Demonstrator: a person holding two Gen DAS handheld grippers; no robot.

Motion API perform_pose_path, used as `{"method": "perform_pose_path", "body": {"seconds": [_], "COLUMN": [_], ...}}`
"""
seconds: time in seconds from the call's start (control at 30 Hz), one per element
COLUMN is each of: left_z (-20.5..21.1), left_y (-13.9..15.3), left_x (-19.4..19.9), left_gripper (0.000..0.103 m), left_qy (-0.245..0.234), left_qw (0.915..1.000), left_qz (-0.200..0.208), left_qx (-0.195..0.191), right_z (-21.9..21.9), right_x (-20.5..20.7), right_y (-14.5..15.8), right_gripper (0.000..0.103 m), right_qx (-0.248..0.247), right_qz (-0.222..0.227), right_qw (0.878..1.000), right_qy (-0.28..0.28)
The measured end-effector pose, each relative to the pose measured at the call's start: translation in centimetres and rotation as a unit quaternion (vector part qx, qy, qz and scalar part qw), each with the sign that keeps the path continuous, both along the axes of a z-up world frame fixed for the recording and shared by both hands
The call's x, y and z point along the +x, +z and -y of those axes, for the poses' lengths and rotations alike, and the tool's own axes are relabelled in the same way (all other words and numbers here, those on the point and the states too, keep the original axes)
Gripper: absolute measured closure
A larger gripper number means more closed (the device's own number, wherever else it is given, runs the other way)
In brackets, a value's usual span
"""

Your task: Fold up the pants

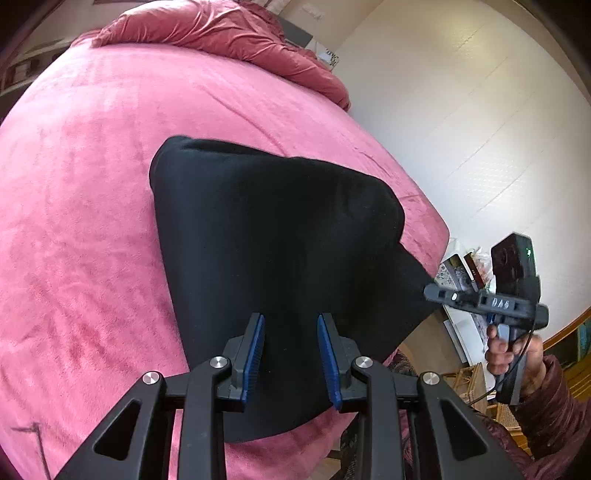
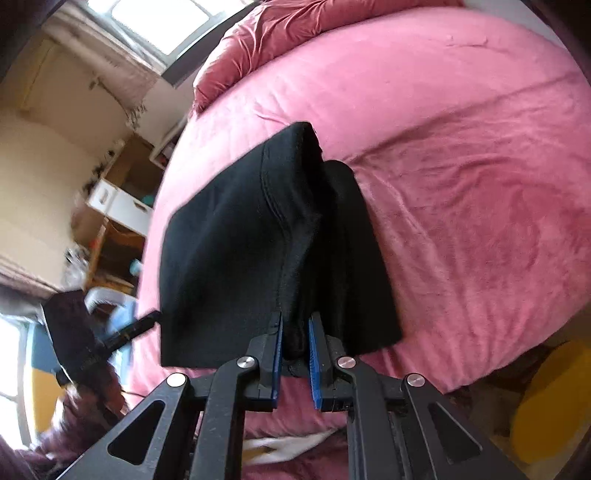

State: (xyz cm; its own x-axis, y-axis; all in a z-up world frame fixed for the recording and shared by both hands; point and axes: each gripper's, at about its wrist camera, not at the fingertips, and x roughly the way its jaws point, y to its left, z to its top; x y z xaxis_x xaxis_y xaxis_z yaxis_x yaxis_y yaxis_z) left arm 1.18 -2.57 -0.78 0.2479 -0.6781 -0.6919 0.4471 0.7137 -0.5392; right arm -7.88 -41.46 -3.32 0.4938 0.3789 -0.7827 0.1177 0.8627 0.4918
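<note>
Black pants (image 1: 258, 229), folded into a thick panel, lie with their far end on a pink bed (image 1: 92, 184). The near end is lifted toward me. My left gripper (image 1: 291, 317) has black cloth filling the gap between its blue pads (image 1: 256, 343), and it holds the near left part. In the right wrist view my right gripper (image 2: 295, 317) is shut on a bunched fold of the pants (image 2: 221, 258) at their near edge. The left gripper (image 2: 153, 318) is blurred there and meets the cloth's left edge. From the left wrist the right gripper (image 1: 430, 291) reaches the pants' right corner, beyond the bed's edge.
A crumpled red duvet (image 1: 221, 33) lies at the far end of the bed (image 2: 480, 184). A hand (image 1: 513, 354) in a dark red sleeve holds the right gripper's handle. Pale floor (image 1: 480, 129) lies to the right of the bed, and shelves (image 2: 122, 206) stand on its other side. A yellow object (image 2: 546, 406) sits near the bed's corner.
</note>
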Motion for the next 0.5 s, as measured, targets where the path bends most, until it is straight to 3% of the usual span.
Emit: {"method": "perform_pose_path", "body": {"seconds": [0.1, 0.23, 0.33, 0.37, 0.5], "left_z": [0.4, 1.0, 1.3, 1.3, 1.5], "left_y": [-0.4, 0.0, 0.3, 0.3, 0.5], "left_x": [0.1, -0.3, -0.4, -0.2, -0.1], "left_gripper": [0.073, 0.073, 0.073, 0.073, 0.073], "left_qy": [-0.002, -0.022, -0.028, -0.028, -0.019], "left_qw": [0.9999, 0.9997, 0.9994, 0.9994, 0.9995], "left_qz": [-0.009, 0.002, 0.011, 0.014, 0.019], "left_qx": [0.007, 0.010, 0.016, 0.016, 0.017], "right_z": [0.3, 0.5, 0.8, 1.0, 2.3], "right_x": [0.0, 0.0, 0.0, 0.1, 1.6], "right_y": [-2.1, -3.2, -2.7, -2.2, -0.2], "right_gripper": [0.091, 0.089, 0.072, 0.060, 0.051], "right_qx": [-0.016, -0.022, -0.026, -0.038, -0.035], "right_qz": [-0.029, -0.035, -0.032, -0.029, 0.004], "right_qw": [0.999, 0.999, 0.999, 0.999, 0.999], "right_qy": [-0.008, -0.012, -0.005, -0.007, -0.024]}}
